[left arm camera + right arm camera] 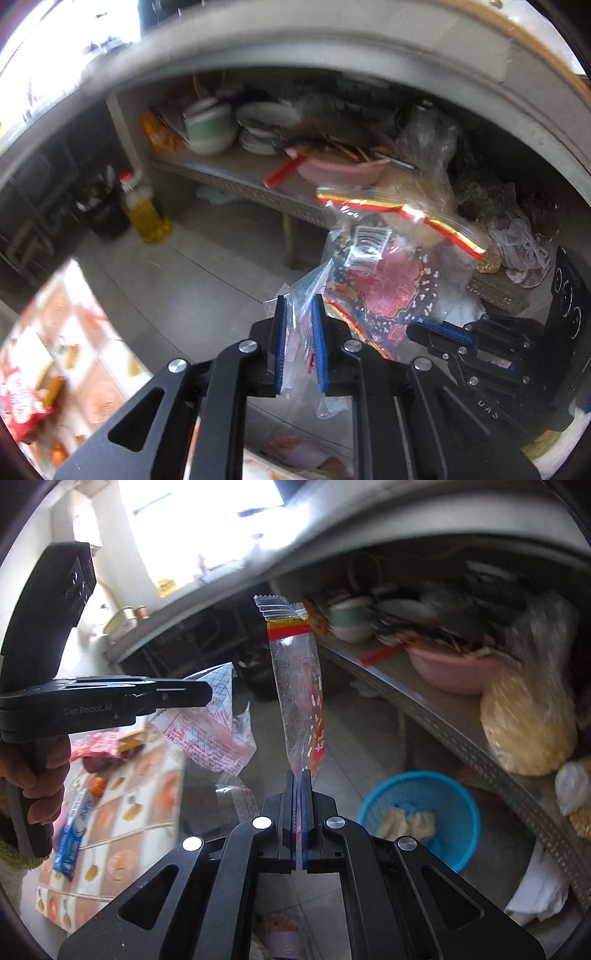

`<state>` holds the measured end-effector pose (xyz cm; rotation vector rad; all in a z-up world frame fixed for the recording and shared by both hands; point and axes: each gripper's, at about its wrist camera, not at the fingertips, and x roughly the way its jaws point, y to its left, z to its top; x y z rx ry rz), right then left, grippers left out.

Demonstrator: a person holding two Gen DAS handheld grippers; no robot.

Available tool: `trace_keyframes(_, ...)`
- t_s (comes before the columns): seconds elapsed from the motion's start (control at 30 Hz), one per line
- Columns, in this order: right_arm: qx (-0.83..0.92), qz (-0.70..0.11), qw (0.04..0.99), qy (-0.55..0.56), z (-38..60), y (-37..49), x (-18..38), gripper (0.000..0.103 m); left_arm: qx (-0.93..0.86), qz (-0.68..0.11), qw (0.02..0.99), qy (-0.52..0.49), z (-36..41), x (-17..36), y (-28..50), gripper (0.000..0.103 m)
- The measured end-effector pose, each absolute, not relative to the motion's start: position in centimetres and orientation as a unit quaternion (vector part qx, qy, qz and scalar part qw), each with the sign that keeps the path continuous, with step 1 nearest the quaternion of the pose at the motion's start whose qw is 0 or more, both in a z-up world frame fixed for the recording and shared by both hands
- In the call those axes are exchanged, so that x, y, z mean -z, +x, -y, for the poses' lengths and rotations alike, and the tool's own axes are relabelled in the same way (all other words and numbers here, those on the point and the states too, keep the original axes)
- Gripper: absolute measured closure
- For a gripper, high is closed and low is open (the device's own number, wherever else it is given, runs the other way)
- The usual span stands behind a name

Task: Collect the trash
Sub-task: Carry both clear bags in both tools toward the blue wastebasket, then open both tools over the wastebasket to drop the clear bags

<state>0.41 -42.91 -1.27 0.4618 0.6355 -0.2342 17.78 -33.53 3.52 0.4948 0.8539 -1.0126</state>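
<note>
My left gripper (299, 301) is shut on a crumpled clear wrapper with pink print (301, 343). The right wrist view shows that wrapper (214, 734) hanging from the left gripper (209, 695), with a hand around its handle. My right gripper (299, 773) is shut on the bottom edge of a clear snack wrapper with a red and yellow band (295, 686), which stands upright above the pads. In the left wrist view this banded wrapper (391, 280) spreads out just right of my left fingers, with the right gripper (413, 326) below it.
A blue plastic basket (458, 805) with pale scraps sits on the tiled floor under a low metal shelf (436, 716) crowded with bowls, a pink basin (447, 672) and bags. A table with patterned cloth (122, 812) holds a red packet (22, 402) and a blue box (74, 830). An oil bottle (146, 210) and a dark bin (105, 216) stand on the floor.
</note>
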Motion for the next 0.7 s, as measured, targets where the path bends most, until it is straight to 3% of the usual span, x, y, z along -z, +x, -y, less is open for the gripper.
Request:
trace_keyframes(0.37, 0.153, -0.377, 0.856, 0.318, 50.4, 0.7, 9.9, 0.103, 0.466, -0.492, 0.706, 0.208, 40.7, 4.8, 20.9, 0.091)
trace_keyframes(0.7, 0.213, -0.428, 0.816, 0.325, 53.2, 2.5, 15.6, 0.103, 0.463, -0.533, 0.678, 0.205, 47.8, 10.5, 21.9, 0.09)
